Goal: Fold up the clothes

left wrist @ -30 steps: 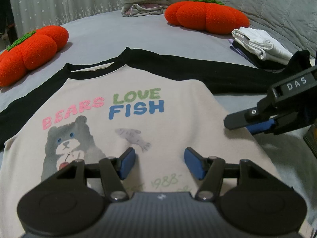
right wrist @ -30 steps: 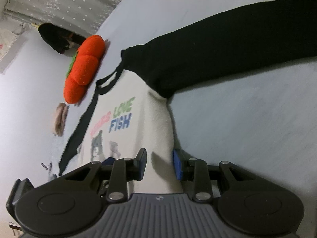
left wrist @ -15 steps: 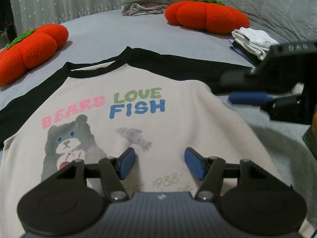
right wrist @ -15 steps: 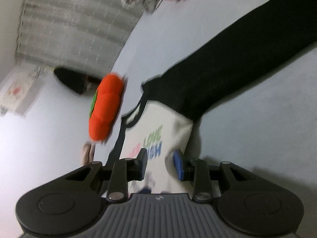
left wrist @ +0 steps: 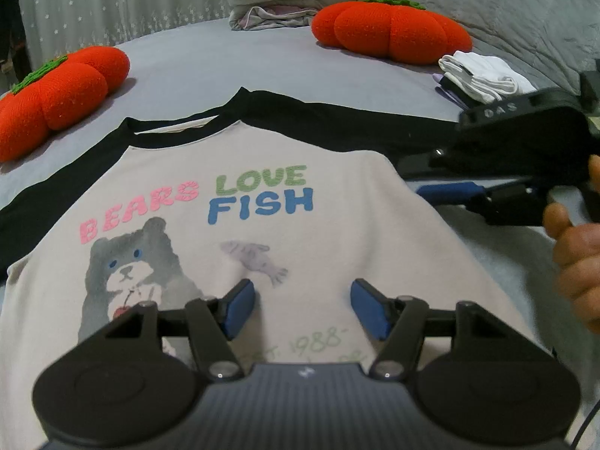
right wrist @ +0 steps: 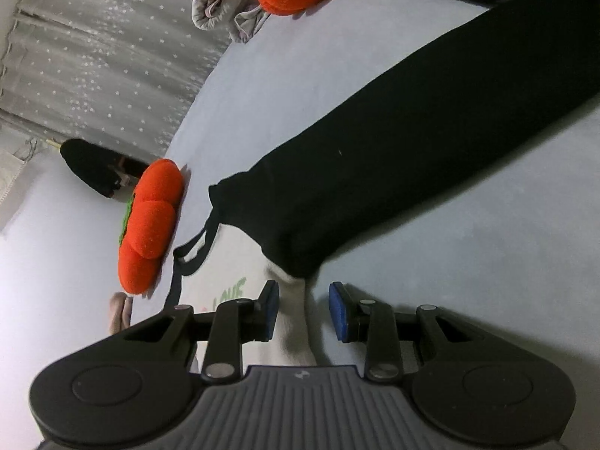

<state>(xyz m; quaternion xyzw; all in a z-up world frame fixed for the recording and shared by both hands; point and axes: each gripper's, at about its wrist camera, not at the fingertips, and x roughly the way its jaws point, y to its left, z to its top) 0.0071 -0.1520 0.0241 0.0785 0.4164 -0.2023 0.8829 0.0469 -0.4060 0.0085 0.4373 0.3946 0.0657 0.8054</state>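
Both tongs gape empty: left tongs (left wrist: 302, 309) over the shirt (left wrist: 337, 202), right tongs (right wrist: 303, 309) straddling its side edge near the black sleeve (right wrist: 412, 150), where a shallow pinch could slip off the cloth.

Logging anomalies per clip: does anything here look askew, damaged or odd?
Nothing stands out. The shirt lies flat and print-up on the bed, sleeves spread; both claws, left and right, are open.

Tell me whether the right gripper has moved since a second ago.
Yes. In the left wrist view the right gripper has travelled up the shirt, from its side edge to the underarm by the black sleeve.
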